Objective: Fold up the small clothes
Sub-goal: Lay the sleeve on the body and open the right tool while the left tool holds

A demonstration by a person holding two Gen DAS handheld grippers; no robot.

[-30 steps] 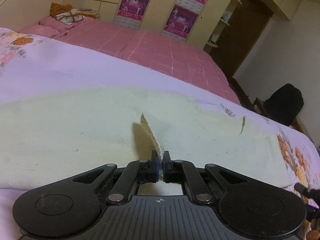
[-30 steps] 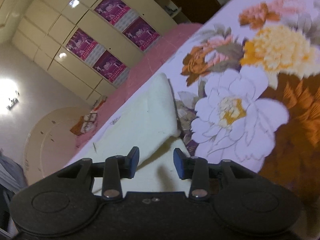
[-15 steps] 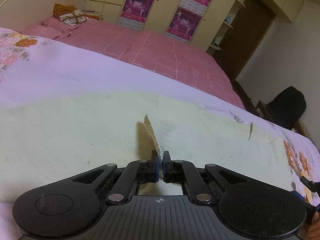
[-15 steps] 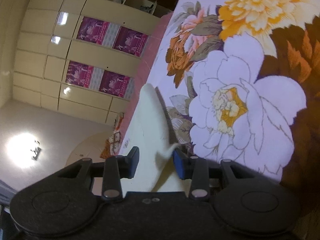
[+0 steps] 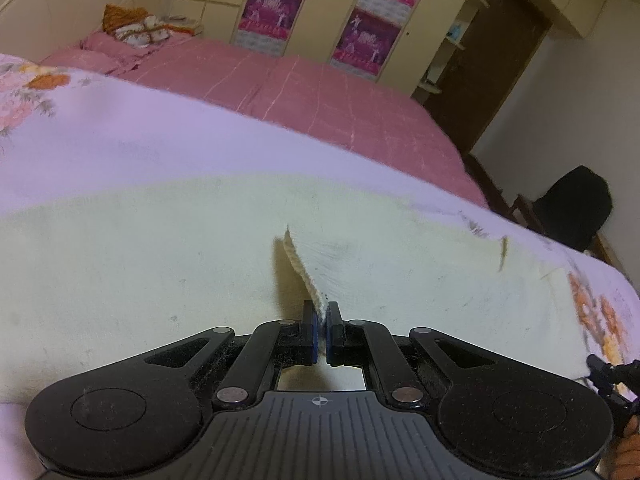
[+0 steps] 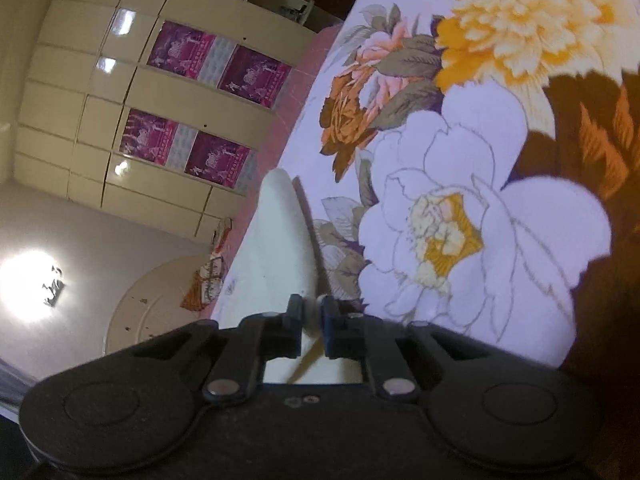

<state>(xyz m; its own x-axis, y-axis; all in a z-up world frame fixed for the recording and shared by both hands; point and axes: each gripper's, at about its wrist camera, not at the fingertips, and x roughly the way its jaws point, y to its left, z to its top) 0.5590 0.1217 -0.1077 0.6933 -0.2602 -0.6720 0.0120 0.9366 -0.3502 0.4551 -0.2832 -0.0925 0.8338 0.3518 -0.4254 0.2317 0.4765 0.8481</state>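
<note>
A cream cloth (image 5: pixel 160 260) lies spread flat across the floral bedspread (image 5: pixel 120 132). My left gripper (image 5: pixel 322 316) is shut on the cloth's near edge, pulling up a small ridge of fabric. In the right wrist view the same cloth (image 6: pixel 276 240) runs away as a narrow strip. My right gripper (image 6: pixel 311 312) is closing, and its pads pinch the cloth's end corner between them. The right gripper's tip (image 5: pixel 600 368) also shows at the far right edge of the left wrist view, at the cloth's end.
The bedspread (image 6: pixel 460 160) carries large orange, yellow and white flowers. Behind it lies a pink bed (image 5: pixel 300 92) with folded things at its headboard (image 5: pixel 136 28). A cream wardrobe with purple posters (image 5: pixel 360 32), a dark door (image 5: pixel 496 60) and a black chair (image 5: pixel 572 208) stand beyond.
The right gripper rolled, sank toward the bed and closed its jaws onto the cloth's corner. The left gripper kept its pinch and stayed in place.
</note>
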